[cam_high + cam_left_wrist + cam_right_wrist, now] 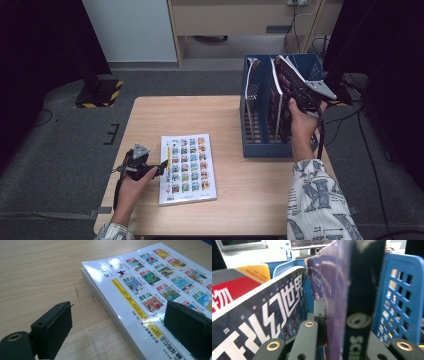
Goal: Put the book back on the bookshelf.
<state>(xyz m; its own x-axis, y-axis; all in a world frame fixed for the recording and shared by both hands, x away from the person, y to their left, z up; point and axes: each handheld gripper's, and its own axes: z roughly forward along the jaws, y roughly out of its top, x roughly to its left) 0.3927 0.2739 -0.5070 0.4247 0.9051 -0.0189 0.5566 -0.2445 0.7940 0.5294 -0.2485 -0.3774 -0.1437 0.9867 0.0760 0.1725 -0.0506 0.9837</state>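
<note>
Right gripper (305,102) is clamped on a purple magazine (292,87) at its near edge, above the right compartment of the blue file rack (265,147). In the right gripper view the pads pinch the magazine's thin edge (337,315), its cover rising straight ahead. Magazine is tilted, top leaning toward the rack's right wall; its lower part sits inside the rack, though whether it touches the rack floor cannot be told. Blue perforated side wall (397,302) lies just right of the magazine, little room on that side. To its left stands another magazine with white characters on a dark cover (267,317), close beside it; a red-and-orange one (234,285) stands farther left.

Rack stands at the table's (150,115) far right corner, its right side near the table's right edge.

Left gripper (162,165) is released, jaws spread wide, nothing between the pads. It rests low at the near left part of the table, beside the left edge of a flat book with a grid of small coloured pictures (189,167). In the left gripper view one jaw stands over bare wood (37,277), the other over the cover (150,282); the book's page edge runs between them. Book lies near the table's near edge, centre-left. Bare wood is open between book and rack, and along the far left.
</note>
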